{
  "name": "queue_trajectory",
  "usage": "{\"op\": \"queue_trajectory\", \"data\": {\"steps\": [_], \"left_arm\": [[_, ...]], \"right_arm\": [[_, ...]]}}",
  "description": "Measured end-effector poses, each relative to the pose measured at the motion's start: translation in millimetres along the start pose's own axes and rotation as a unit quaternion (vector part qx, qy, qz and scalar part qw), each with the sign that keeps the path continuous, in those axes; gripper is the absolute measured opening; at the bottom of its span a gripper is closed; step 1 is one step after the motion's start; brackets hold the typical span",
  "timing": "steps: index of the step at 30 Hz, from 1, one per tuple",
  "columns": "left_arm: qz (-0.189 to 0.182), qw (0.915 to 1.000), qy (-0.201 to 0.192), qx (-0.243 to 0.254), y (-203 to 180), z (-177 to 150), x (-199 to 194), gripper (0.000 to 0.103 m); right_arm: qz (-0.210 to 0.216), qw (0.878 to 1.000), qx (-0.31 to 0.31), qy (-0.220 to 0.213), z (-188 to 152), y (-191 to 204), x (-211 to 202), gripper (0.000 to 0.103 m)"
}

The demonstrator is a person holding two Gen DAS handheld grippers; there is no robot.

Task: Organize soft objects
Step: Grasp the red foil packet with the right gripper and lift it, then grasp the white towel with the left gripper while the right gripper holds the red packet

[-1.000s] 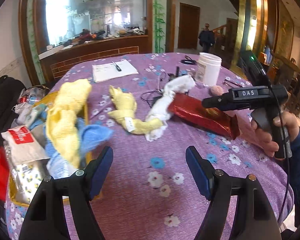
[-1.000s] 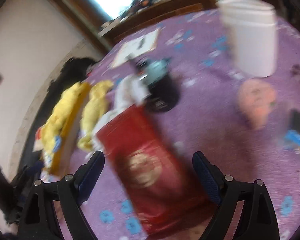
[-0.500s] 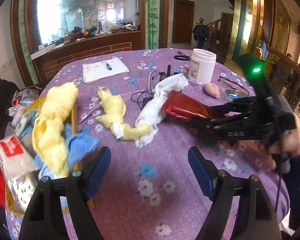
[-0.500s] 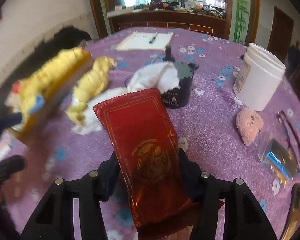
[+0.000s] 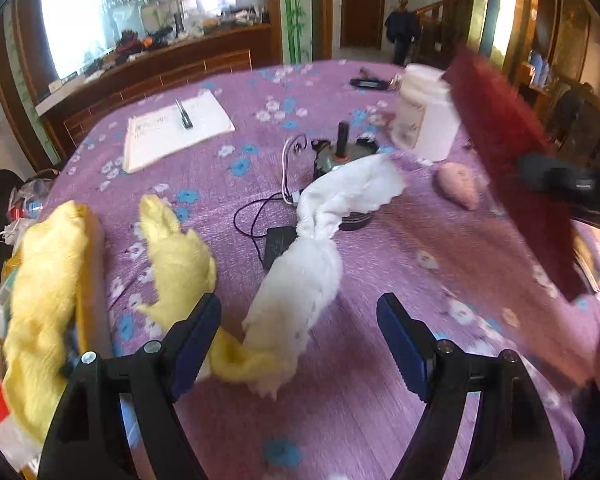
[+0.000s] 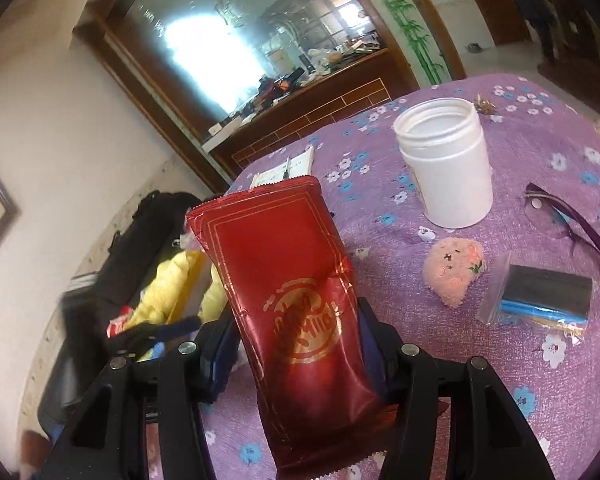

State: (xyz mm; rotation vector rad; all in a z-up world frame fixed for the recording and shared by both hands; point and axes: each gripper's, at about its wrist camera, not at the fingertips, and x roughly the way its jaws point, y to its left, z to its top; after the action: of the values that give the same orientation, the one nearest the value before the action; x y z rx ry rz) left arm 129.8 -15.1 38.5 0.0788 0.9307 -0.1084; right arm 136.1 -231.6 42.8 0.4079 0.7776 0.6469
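Up off the purple flowered tablecloth (image 5: 340, 420) has gone the shiny red foil packet (image 6: 288, 300), which lay flat on the table a second ago. The right gripper (image 6: 296, 344) now has both fingers squeezed tight on the packet's lower half, and the packet stands nearly upright in the air, well above the cloth. The left gripper (image 5: 300, 336) has come closer to the cloths. It is wide open, holds nothing, and hangs just above the spot where the fluffy yellow cloth (image 5: 180, 264) and the twisted white cloth (image 5: 312, 268) meet.

The next job is probably to carry the packet over to the yellow box (image 5: 92, 264) at the table's left edge, where another yellow towel (image 5: 40, 304) is draped.

What could go wrong? The foil looks slippery, so the packet might slide out if the squeeze gets loose. It also sticks out far past the fingers, so a fast swing could knock the open white plastic jar (image 6: 446, 168). The thin black cable (image 5: 256, 220) lies partly under the white cloth and could get dragged along if that cloth is lifted.
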Motion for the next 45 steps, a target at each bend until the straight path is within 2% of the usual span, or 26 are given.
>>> {"op": "queue_trajectory", "data": {"steps": [5, 7, 9, 11, 14, 18, 21, 24, 27, 30, 35, 38, 45], "left_arm": [[0.000, 0.9998, 0.011, 0.014, -8, 9, 26, 0.077], [-0.001, 0.9998, 0.014, 0.015, -12, 10, 32, 0.062], [0.020, 0.9995, 0.013, 0.019, -16, 9, 38, 0.052], [0.036, 0.9991, 0.011, 0.019, -15, 6, 42, 0.046], [0.028, 0.9996, -0.002, -0.006, -12, -4, 33, 0.044], [0.019, 0.9996, -0.010, -0.020, -17, -26, 8, 0.044], [0.017, 0.9992, -0.012, -0.035, -21, -50, -10, 0.044], [0.040, 0.9987, -0.018, -0.025, -27, -60, -14, 0.044], [0.044, 0.9985, -0.017, -0.028, -27, -60, -7, 0.045], [0.051, 0.9983, -0.015, -0.024, -27, -58, 3, 0.045], [0.038, 0.9981, -0.016, -0.045, -20, -57, 8, 0.051], [0.042, 0.9980, -0.016, -0.044, -20, -57, 9, 0.053], [0.043, 0.9971, -0.013, -0.061, -15, -57, 11, 0.061]], "right_arm": [[0.007, 1.000, 0.000, 0.004, -1, 3, -1, 0.059], [0.007, 1.000, -0.006, 0.006, -3, 5, -2, 0.059], [0.002, 1.000, -0.017, 0.008, -4, 9, 2, 0.059], [-0.006, 1.000, -0.027, 0.009, -3, 10, 6, 0.059], [-0.020, 0.999, -0.041, 0.013, -3, 13, 11, 0.059], [-0.052, 0.996, -0.068, 0.034, -8, 20, 22, 0.059], [-0.077, 0.990, -0.098, 0.071, -18, 29, 36, 0.059], [-0.115, 0.979, -0.136, 0.103, -33, 42, 51, 0.059], [-0.158, 0.963, -0.179, 0.123, -48, 52, 65, 0.059], [-0.169, 0.958, -0.182, 0.144, -55, 47, 76, 0.059], [-0.185, 0.954, -0.184, 0.148, -56, 41, 79, 0.060], [-0.193, 0.951, -0.193, 0.147, -58, 42, 81, 0.062], [-0.185, 0.955, -0.174, 0.151, -57, 34, 85, 0.067]]}}
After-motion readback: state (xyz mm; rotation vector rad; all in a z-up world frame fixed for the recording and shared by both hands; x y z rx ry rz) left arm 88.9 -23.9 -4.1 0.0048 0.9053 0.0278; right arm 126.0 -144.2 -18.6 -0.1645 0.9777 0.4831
